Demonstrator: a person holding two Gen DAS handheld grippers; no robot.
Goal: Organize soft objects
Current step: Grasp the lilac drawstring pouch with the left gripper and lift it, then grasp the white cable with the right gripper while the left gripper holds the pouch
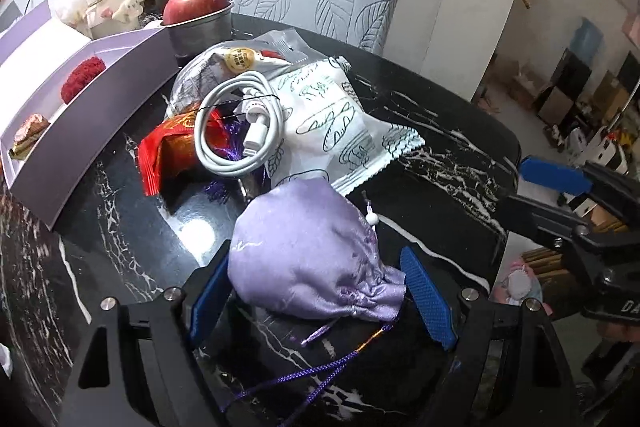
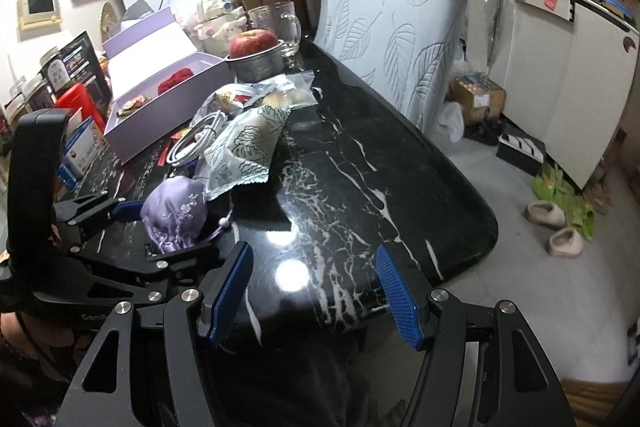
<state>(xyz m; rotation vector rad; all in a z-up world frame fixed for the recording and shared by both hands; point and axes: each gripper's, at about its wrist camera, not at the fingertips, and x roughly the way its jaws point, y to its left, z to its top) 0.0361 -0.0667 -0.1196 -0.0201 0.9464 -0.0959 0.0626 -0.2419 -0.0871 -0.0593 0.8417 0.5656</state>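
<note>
Between the wide-spread left gripper jaws lies the pouch; right gripper empty, released.

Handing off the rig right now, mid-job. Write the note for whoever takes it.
Left gripper: open, fingers either side of the lilac satin pouch on the black marble table, not closed.
Right gripper: open, empty, above the near table edge.
Done: red fluffy item and a wrapped piece are in the lavender box.
Left: pouch, leaf-print packet, red packet, possibly the white cable.
</note>
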